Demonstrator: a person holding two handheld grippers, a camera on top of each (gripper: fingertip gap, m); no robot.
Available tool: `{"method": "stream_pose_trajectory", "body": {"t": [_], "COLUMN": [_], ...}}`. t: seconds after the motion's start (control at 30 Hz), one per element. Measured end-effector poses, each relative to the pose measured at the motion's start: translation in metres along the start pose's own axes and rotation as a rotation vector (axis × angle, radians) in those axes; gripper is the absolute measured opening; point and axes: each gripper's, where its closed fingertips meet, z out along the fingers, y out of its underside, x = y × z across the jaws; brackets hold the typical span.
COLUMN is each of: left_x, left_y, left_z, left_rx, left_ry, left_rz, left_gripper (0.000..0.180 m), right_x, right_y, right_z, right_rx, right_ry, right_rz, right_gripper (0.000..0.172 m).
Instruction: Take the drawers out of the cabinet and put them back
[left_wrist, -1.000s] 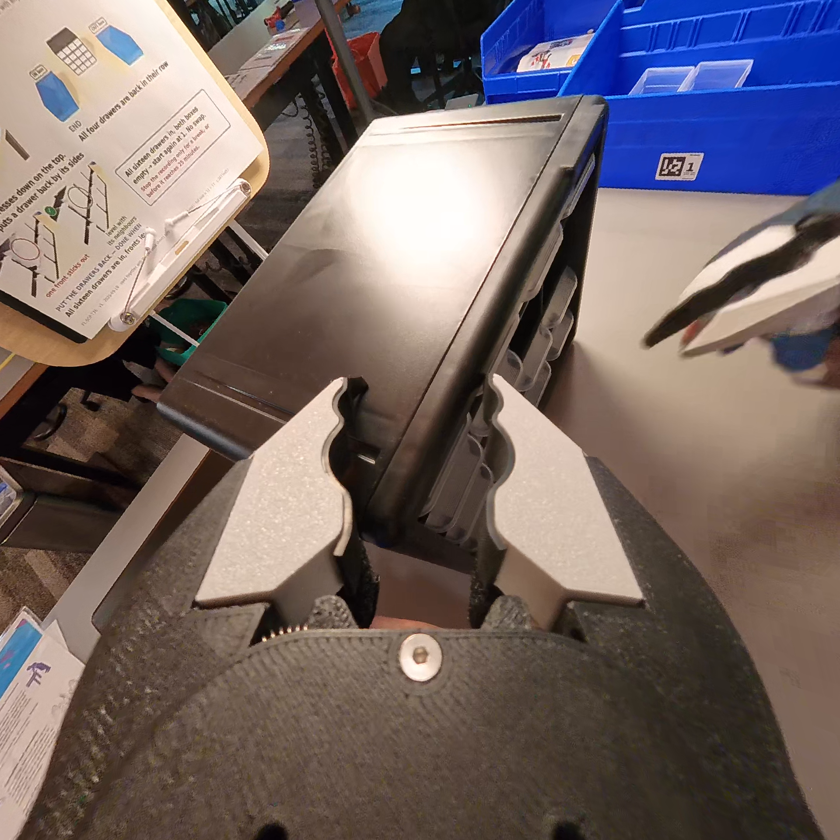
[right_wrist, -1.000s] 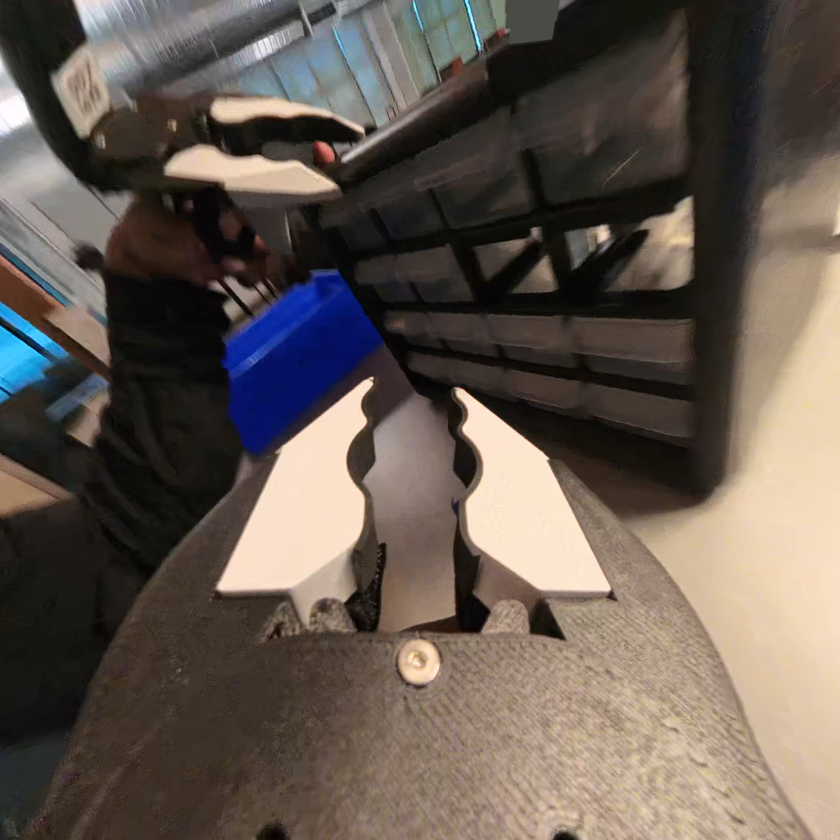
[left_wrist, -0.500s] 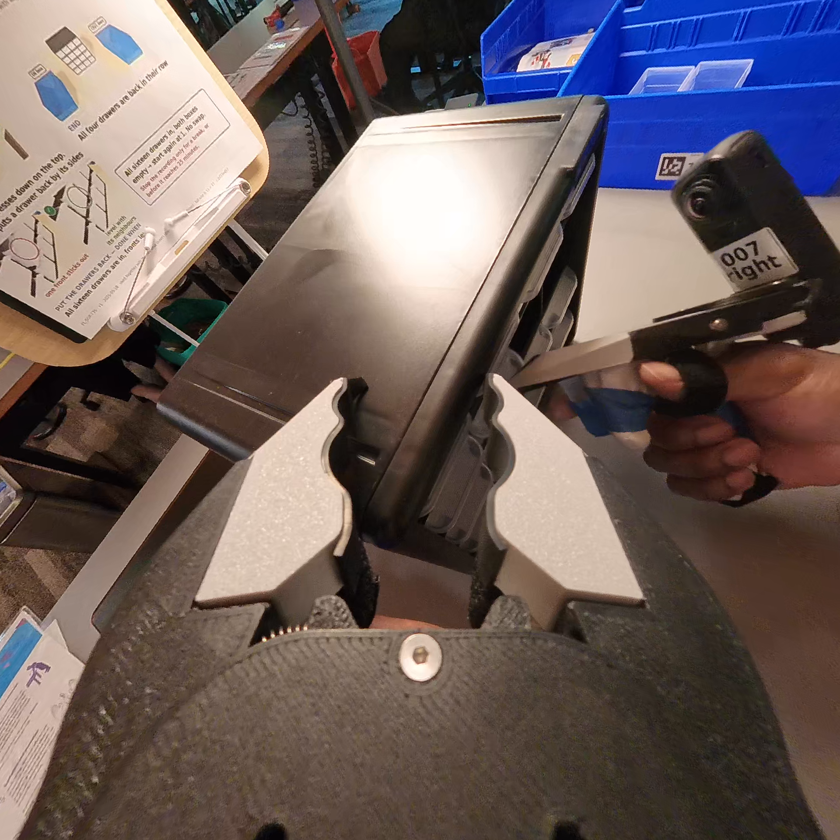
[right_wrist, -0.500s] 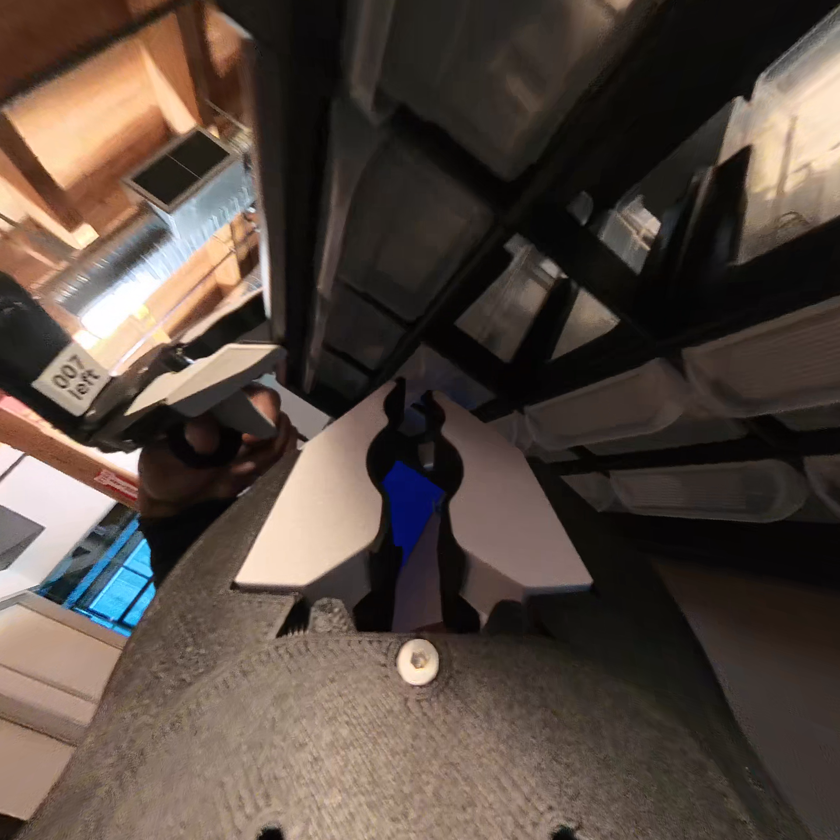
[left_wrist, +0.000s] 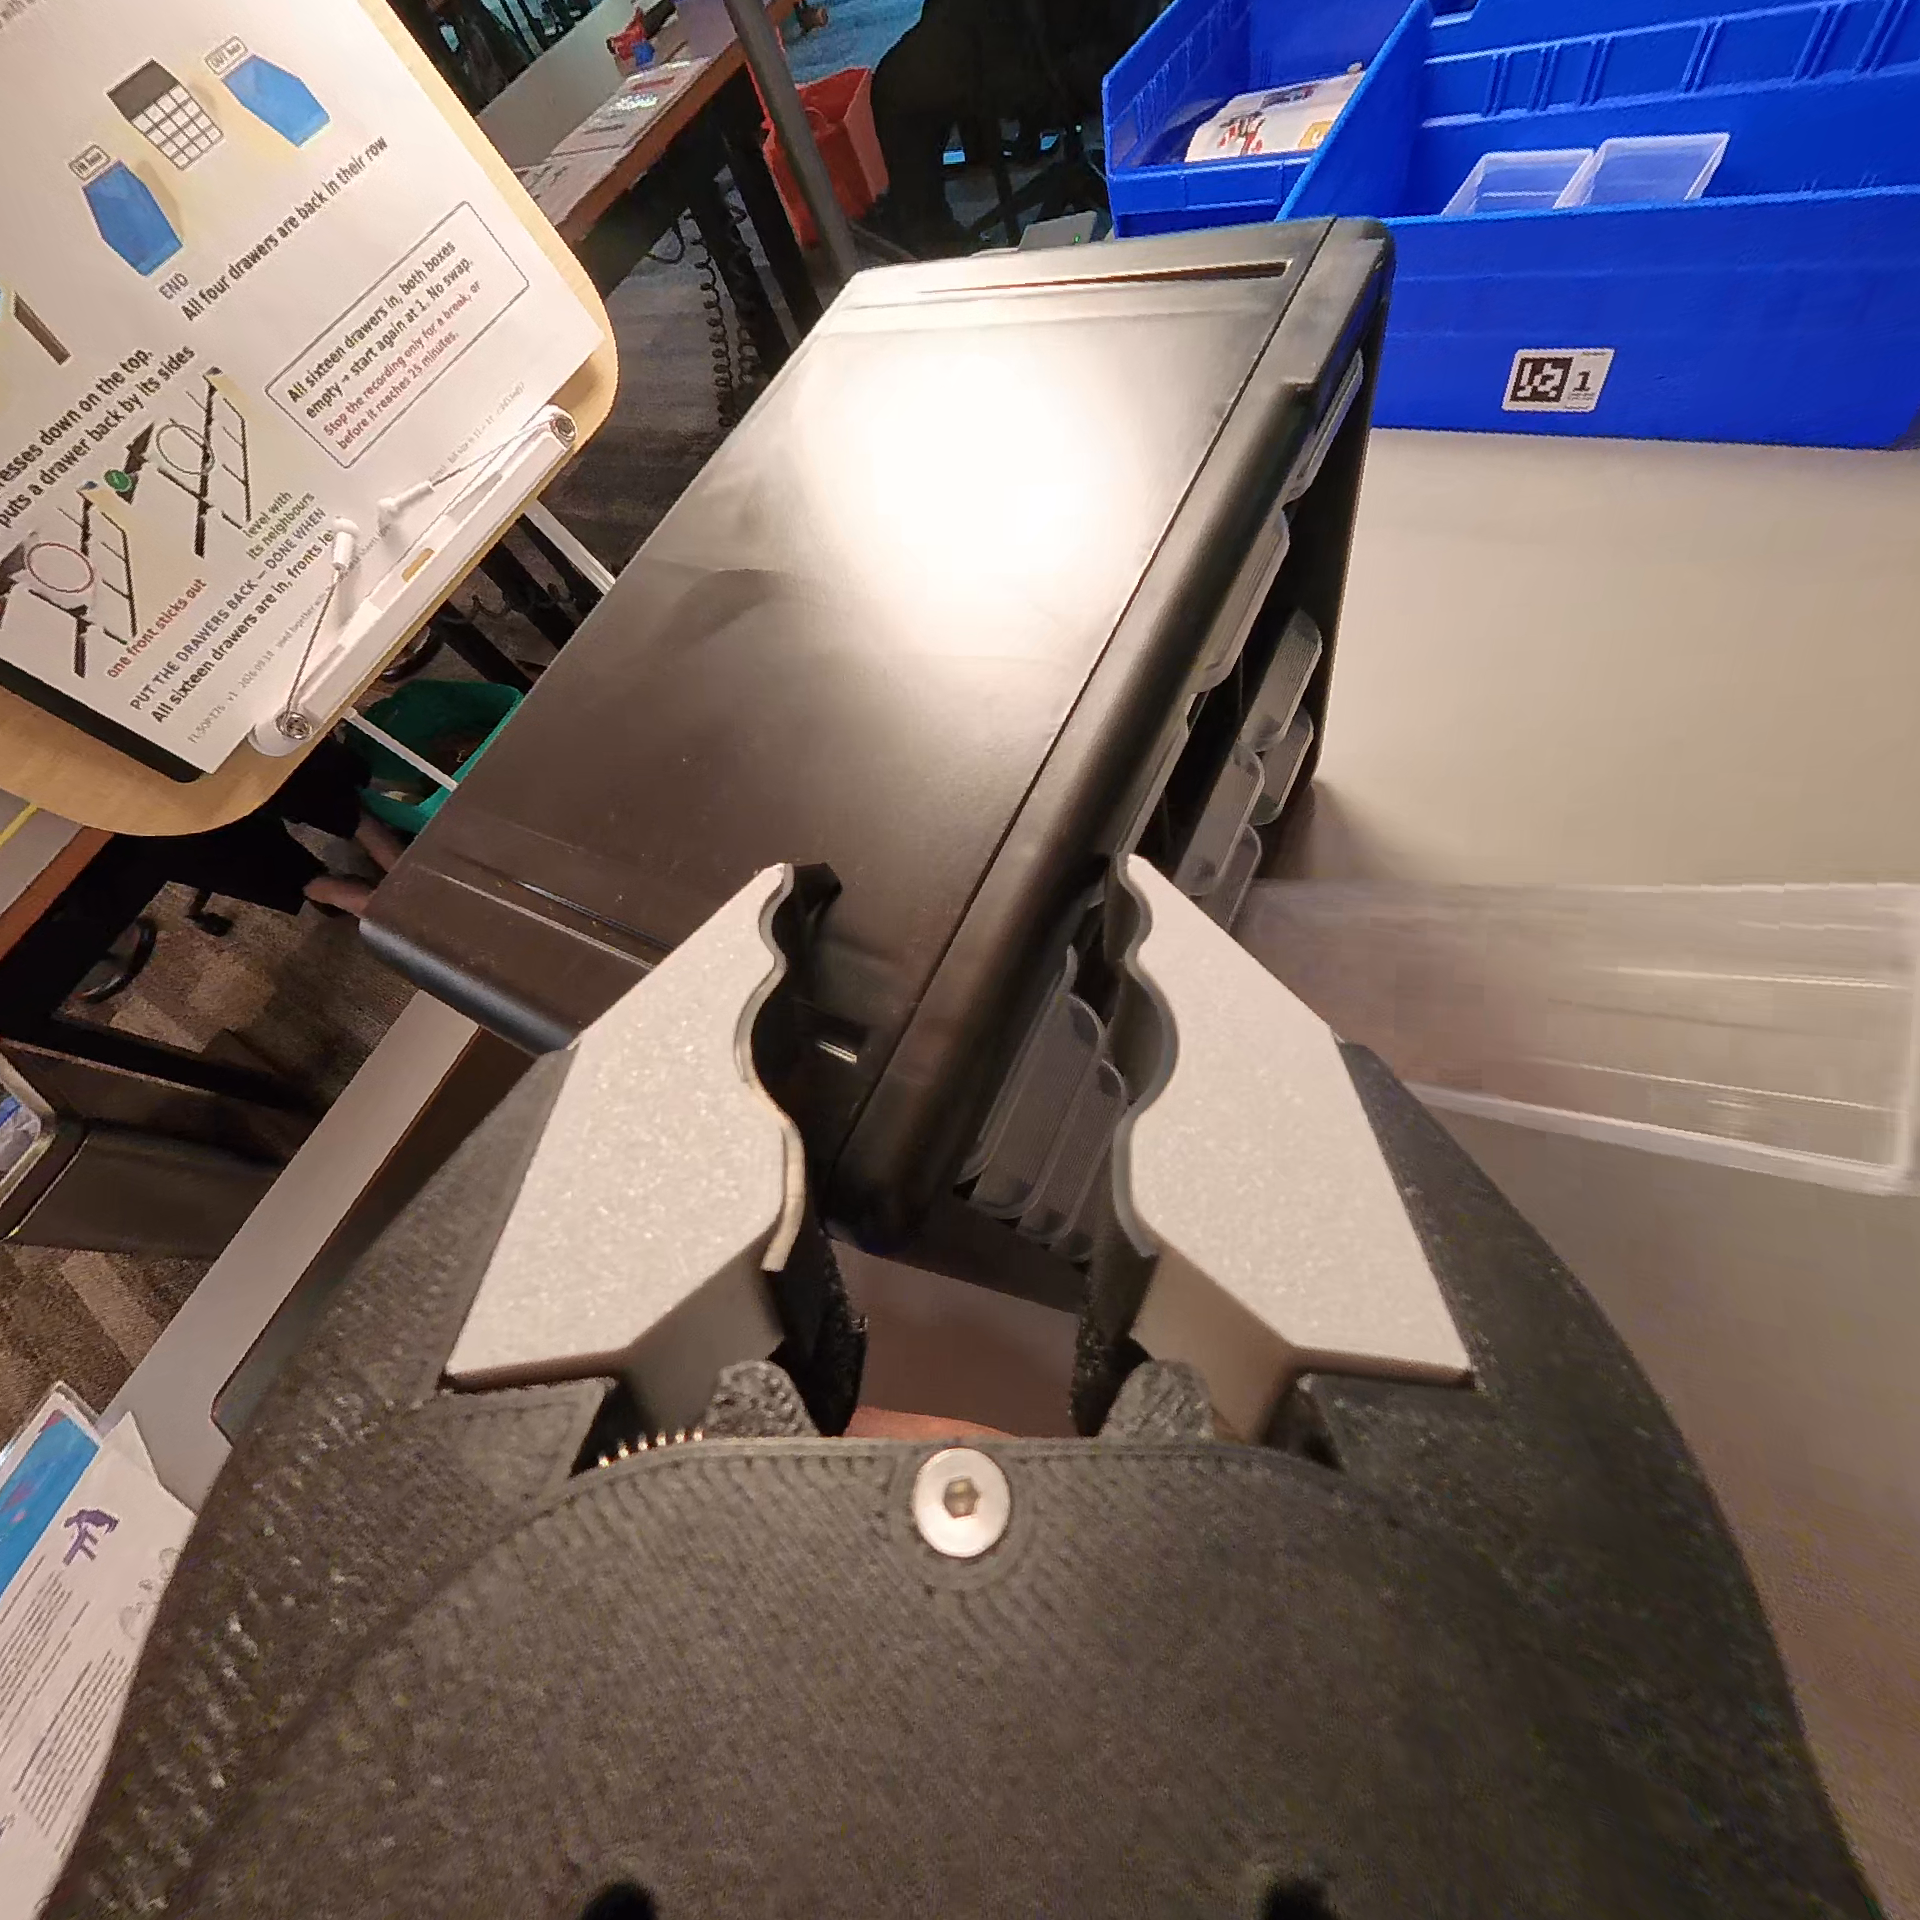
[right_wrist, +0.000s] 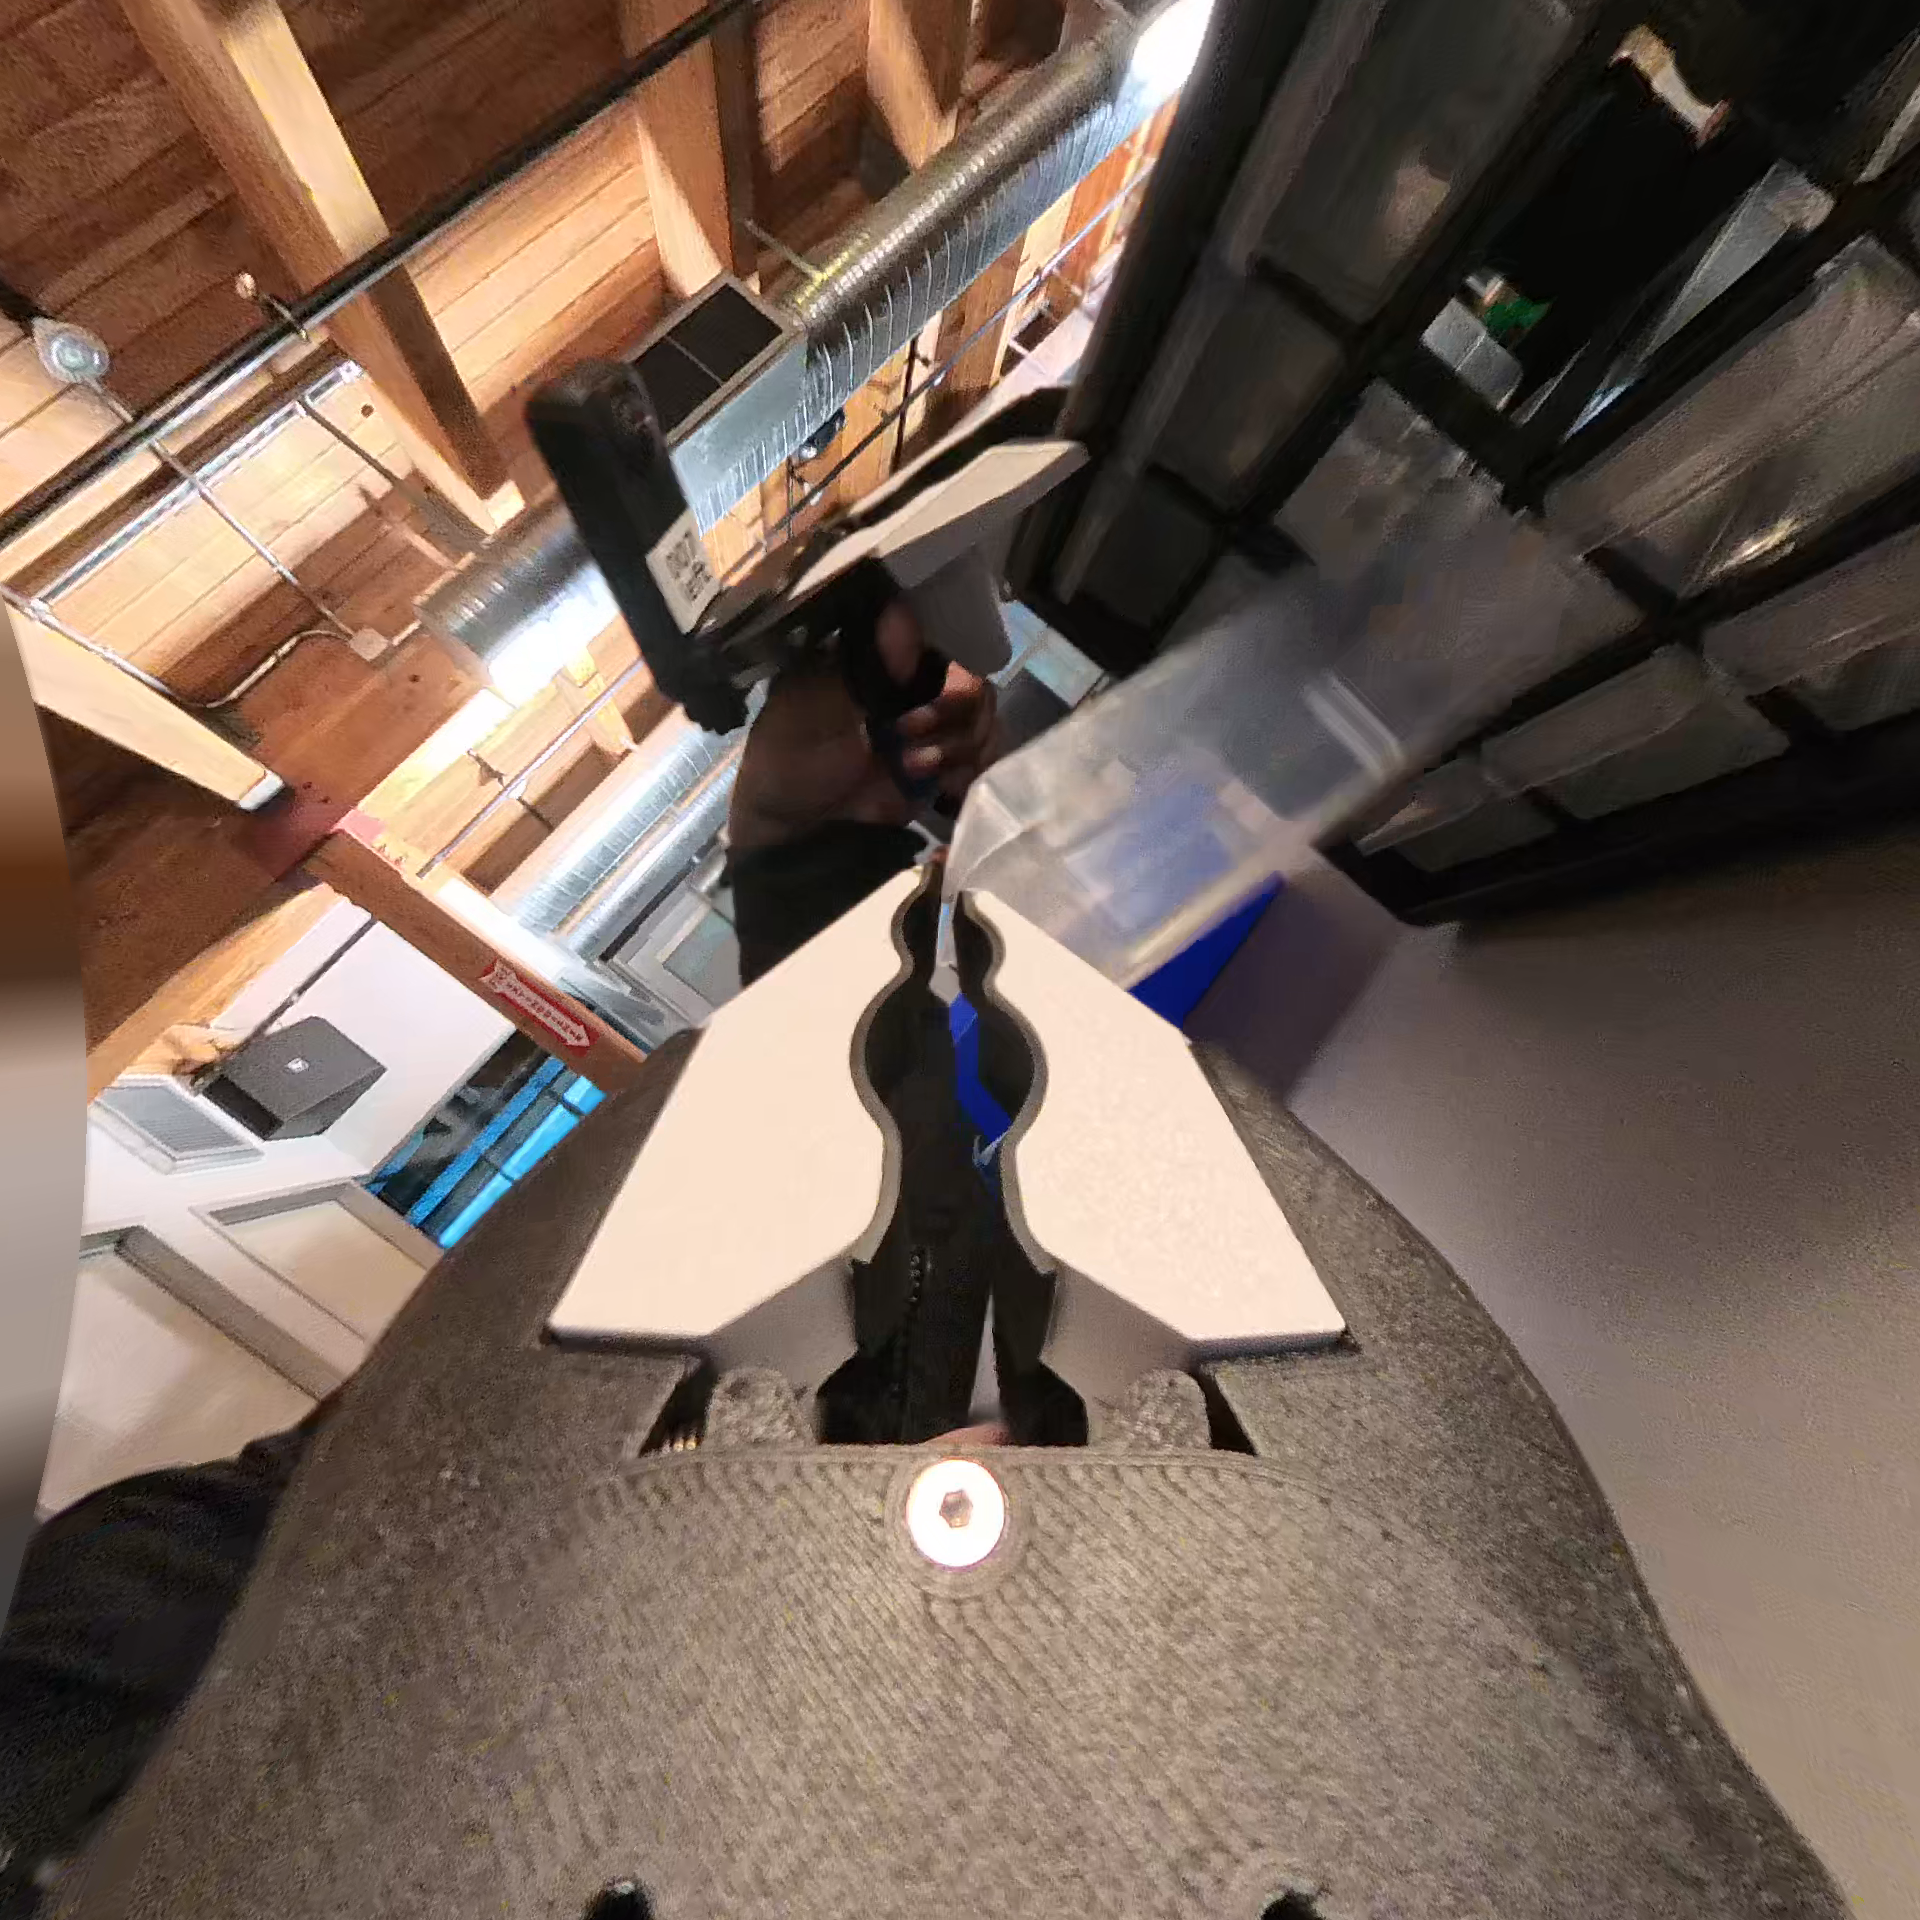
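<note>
The black cabinet (left_wrist: 935, 571) stands on the grey table (left_wrist: 1621, 665), with clear drawers in its front. My left gripper (left_wrist: 956, 873) is open and sits astride the cabinet's near top front edge, one finger (left_wrist: 665, 1122) over the top and the other finger (left_wrist: 1247, 1122) by the drawer fronts. It also shows in the right wrist view (right_wrist: 935, 540) at the cabinet's corner (right_wrist: 1122, 364). My right gripper (right_wrist: 943, 894) is shut on the front lip of a clear drawer (right_wrist: 1247, 748) and holds it out in front of the cabinet. The drawer shows blurred in the left wrist view (left_wrist: 1621, 1018).
Blue bins (left_wrist: 1662, 208) stand behind the cabinet. An instruction sheet on a wooden board (left_wrist: 260, 364) stands at the left, past the table's edge. Papers (left_wrist: 52, 1579) lie at the lower left. Several clear drawers (right_wrist: 1714, 436) sit in the cabinet's slots.
My right gripper reached the cabinet's front, shut on a drawer's lip and drew the drawer out to the right. My left gripper stayed on the cabinet.
</note>
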Motion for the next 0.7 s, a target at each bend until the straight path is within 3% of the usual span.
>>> {"method": "stream_pose_trajectory", "body": {"t": [0.2,0.37,0.43,0.57,0.7], "left_x": [0.000,0.000,0.000,0.000,0.000], "left_y": [0.000,0.000,0.000,0.000,0.000], "left_z": [0.000,0.000,0.000,0.000,0.000], "left_rx": [-0.003,-0.001,-0.001,-0.001,-0.001], "left_ry": [-0.004,-0.002,-0.002,-0.002,-0.003], "left_rz": [0.001,0.003,0.003,0.003,0.002], "left_gripper": [0.058,0.057,0.058,0.058,0.058], "right_x": [0.007,0.049,0.057,0.076,0.068], "right_y": [0.014,0.032,0.030,0.026,0.001], "right_z": [-0.056,-0.124,-0.149,-0.196,-0.205], "right_rx": [-0.127,-0.338,-0.384,-0.562,-0.663], "right_ry": [0.066,0.351,0.415,0.606,0.709], "right_rz": [0.066,0.041,0.019,-0.167,-0.427], "right_gripper": [0.003,0.007,0.021,0.030,0.030]}}
